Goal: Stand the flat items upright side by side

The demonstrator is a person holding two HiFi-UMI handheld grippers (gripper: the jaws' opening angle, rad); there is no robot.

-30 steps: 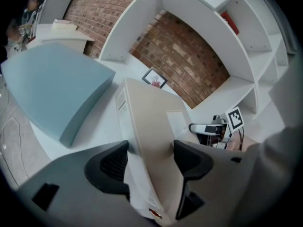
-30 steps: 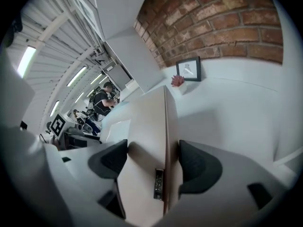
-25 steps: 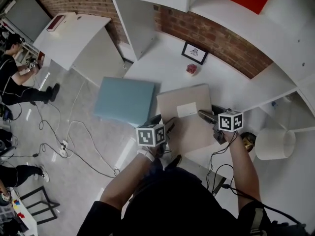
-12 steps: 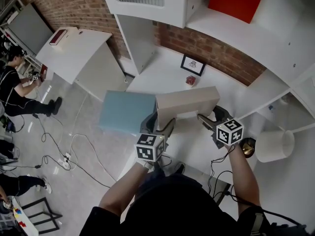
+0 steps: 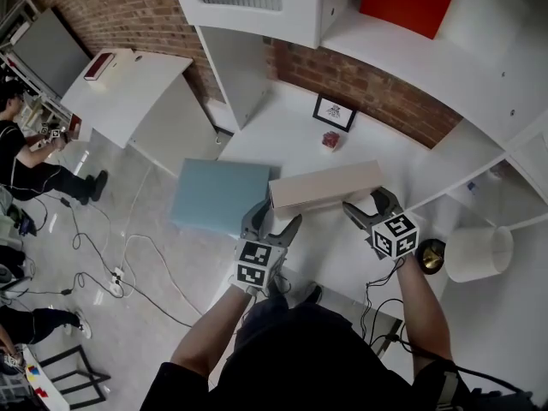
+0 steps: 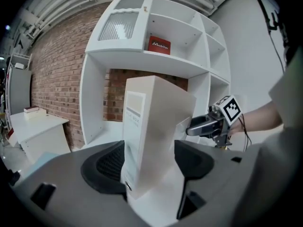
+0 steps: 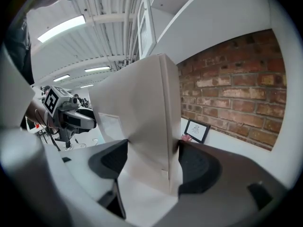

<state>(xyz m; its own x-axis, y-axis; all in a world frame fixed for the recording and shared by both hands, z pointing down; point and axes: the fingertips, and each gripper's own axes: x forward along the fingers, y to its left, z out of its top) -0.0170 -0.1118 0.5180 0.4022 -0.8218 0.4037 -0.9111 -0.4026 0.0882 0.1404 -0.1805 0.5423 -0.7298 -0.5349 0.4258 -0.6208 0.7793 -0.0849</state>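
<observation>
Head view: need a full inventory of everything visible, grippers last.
beige flat box: 1, beige, tipped up on edge over the white table, between both grippers
light blue flat box: 1, light blue, lying flat left of the beige box
picture frame: 1, black, on the table near the brick wall
small red object: 1, red, just in front of the frame
red box: 1, red, upper shelf compartment
lampshade: 1, white, far right
book: 1, dark red, on the side desk at upper left
bystander: 1, black clothes, left edge
left gripper: 1, grey, shut on the beige box's left end
right gripper: 1, grey, shut on its right end
</observation>
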